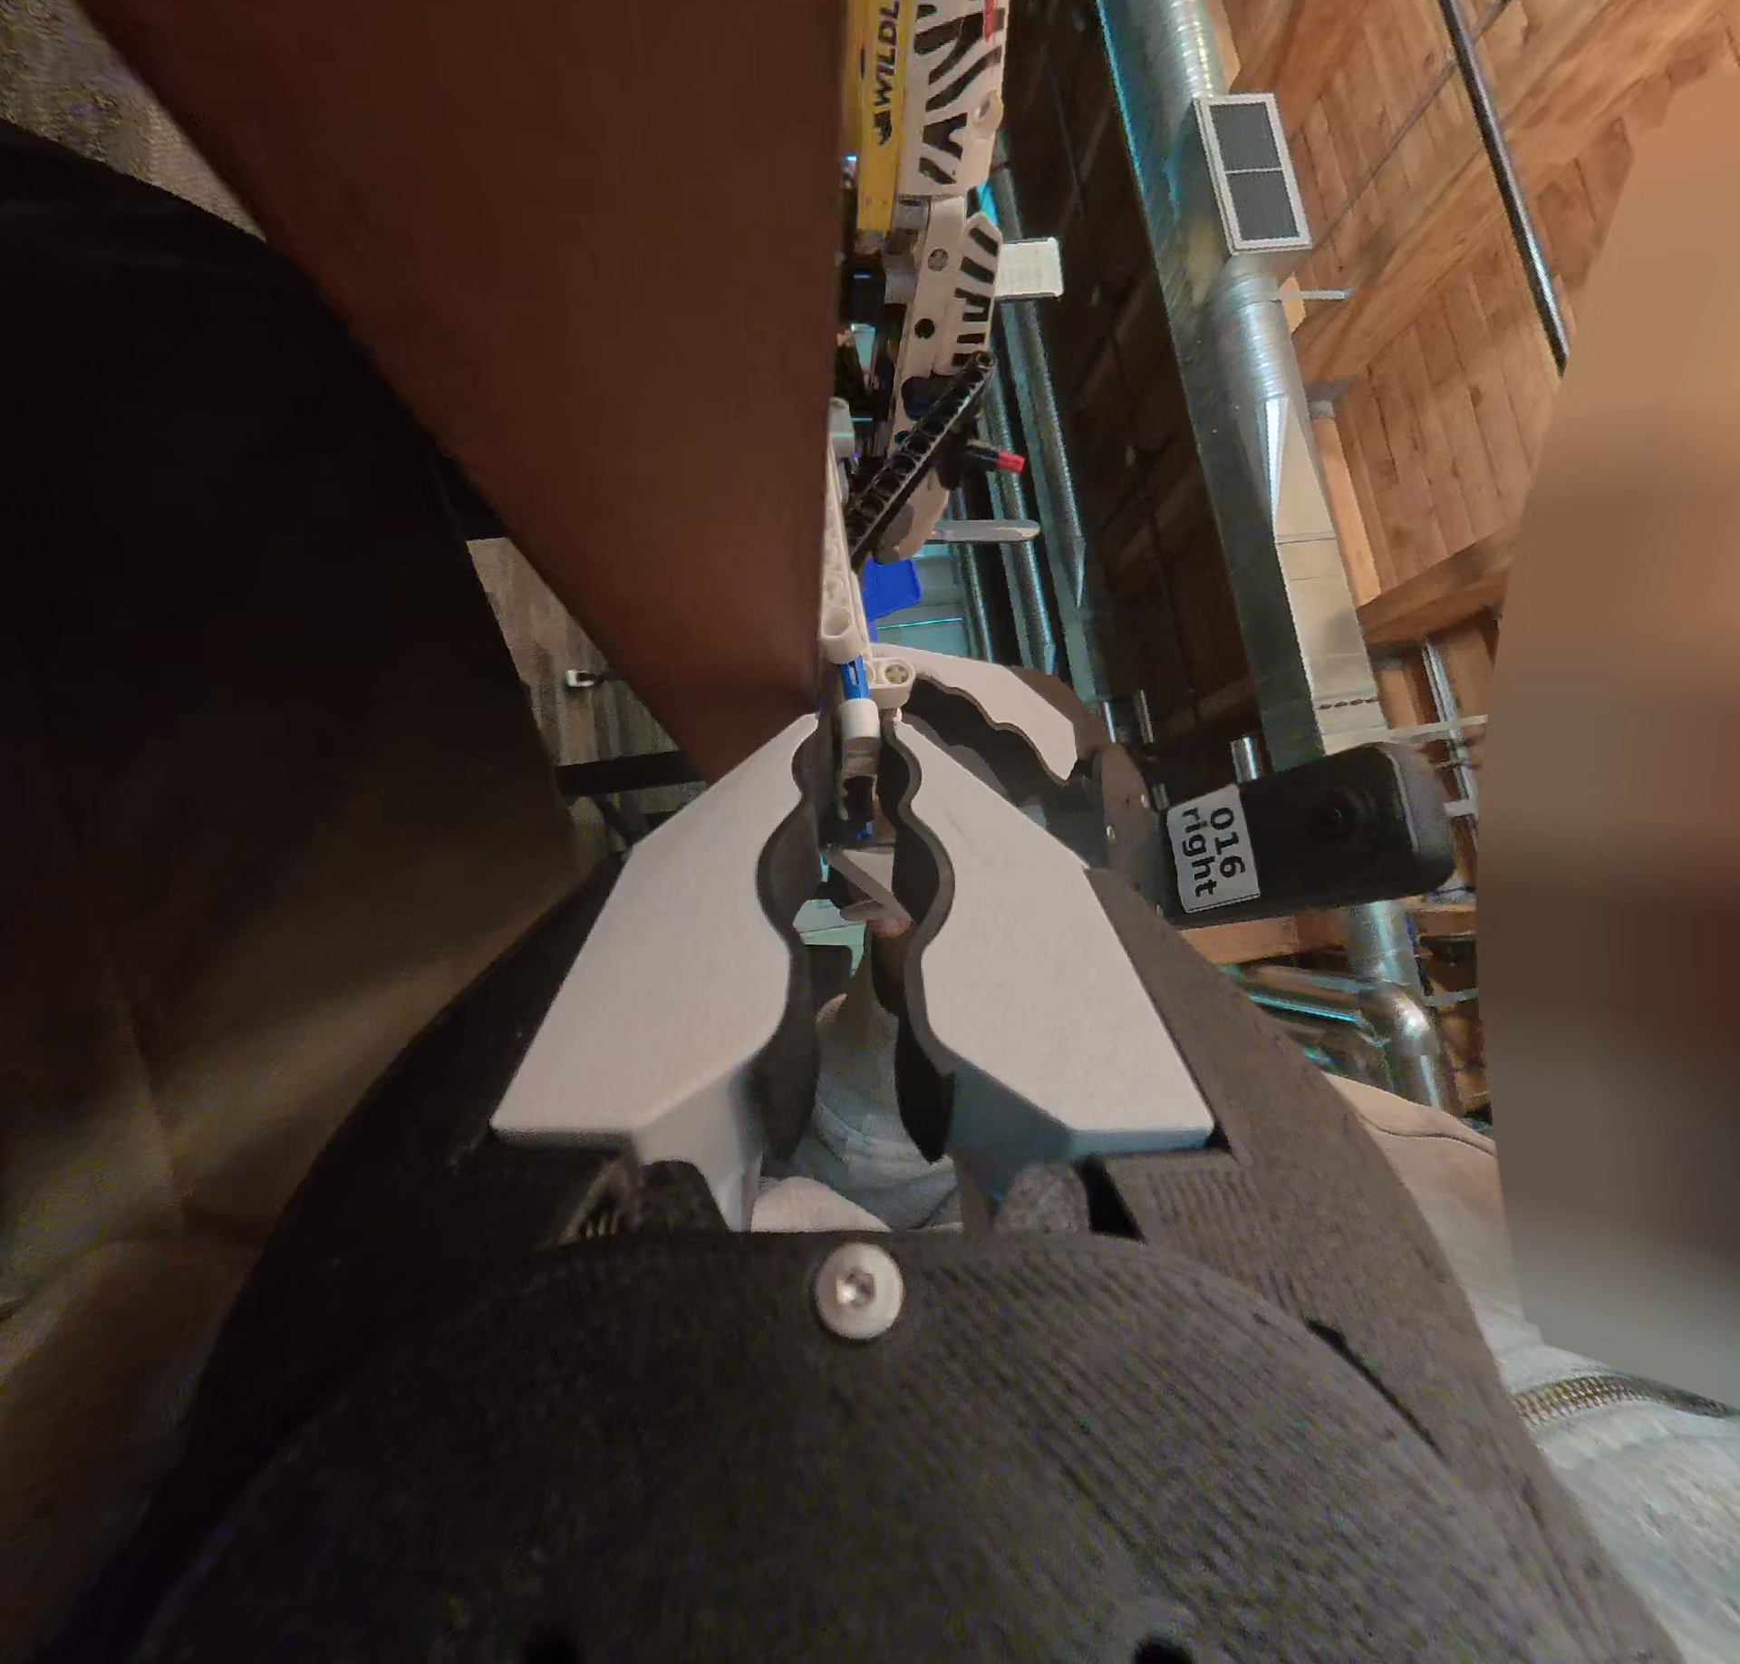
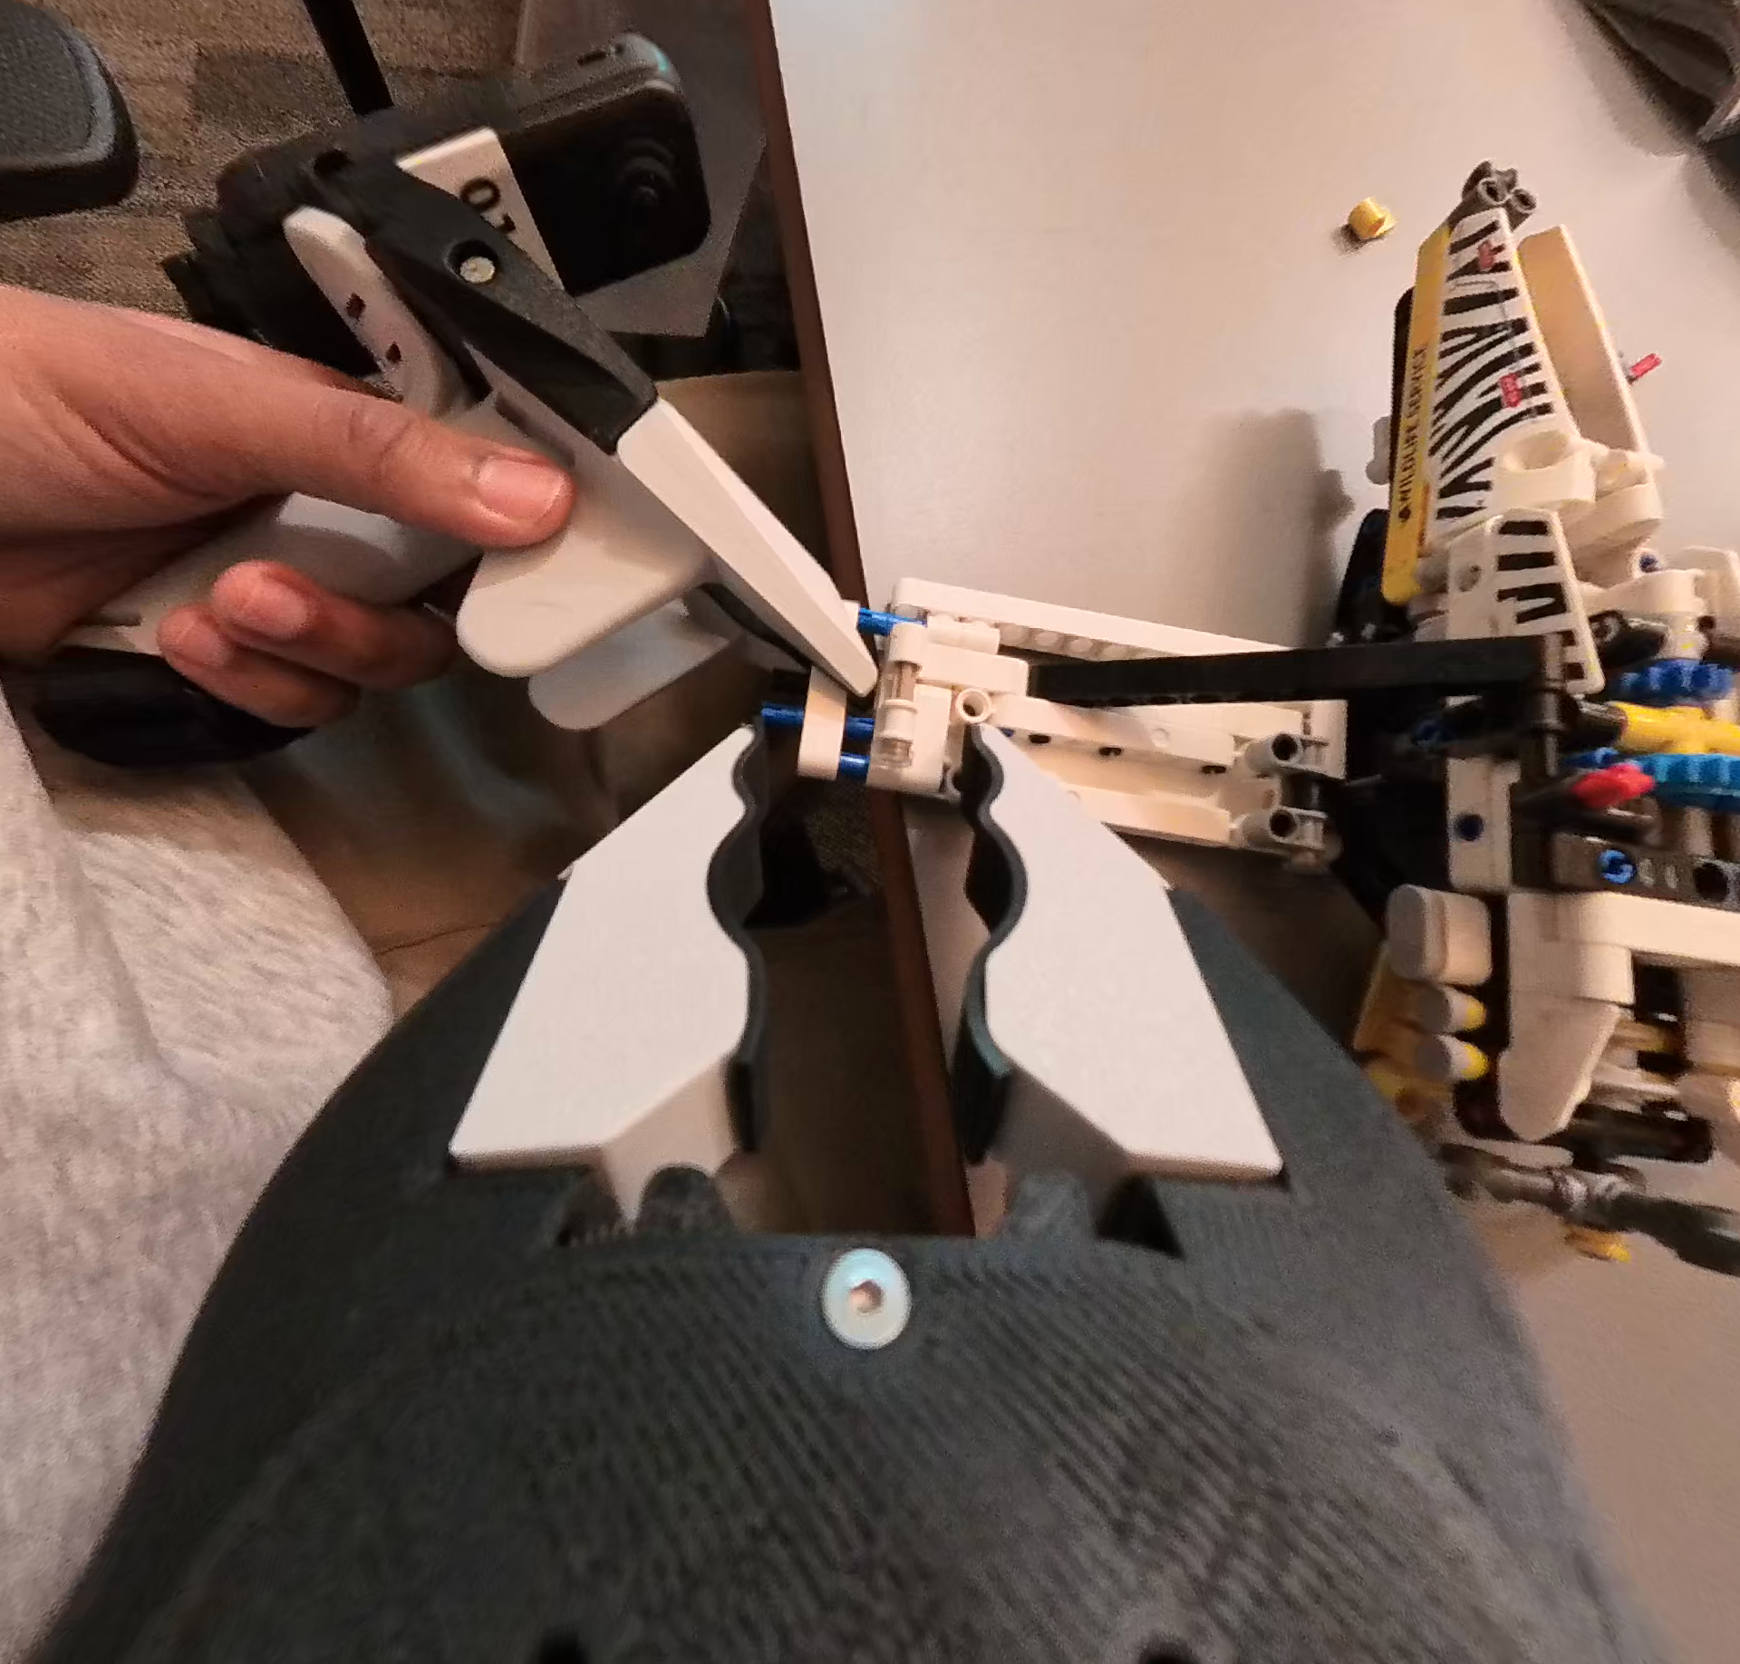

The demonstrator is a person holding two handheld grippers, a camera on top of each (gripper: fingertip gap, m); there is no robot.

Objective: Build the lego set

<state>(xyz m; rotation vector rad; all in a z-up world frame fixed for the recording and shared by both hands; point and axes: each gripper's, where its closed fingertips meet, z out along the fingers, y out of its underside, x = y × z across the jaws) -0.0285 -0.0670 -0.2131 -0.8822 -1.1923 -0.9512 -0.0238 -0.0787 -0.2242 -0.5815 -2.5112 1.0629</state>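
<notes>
The left tool (image 2: 852, 668) is pinched down on a small white connector piece (image 2: 833, 724) with blue pins, right at the end of the white arm (image 2: 1130, 734) that juts from the lego model (image 2: 1506, 677) past the desk's (image 2: 1083, 206) brown edge; in its own view the jaws sit nearly together around that little piece (image 1: 859, 771). The right tool (image 2: 866, 771) is wide open and holds nothing, one finger (image 2: 998, 771) just under the arm's end. The model itself, zebra-striped with a yellow strip, stands on the white desk, and a loose yellow stud (image 2: 1367, 220) lies well apart from it. This looks to me like seating the connector onto the arm's tip. The next move probably calls for lining the blue pins (image 2: 861, 738) with their holes and pushing straight in, while the open tool braces the arm so it does not swing away.
</notes>
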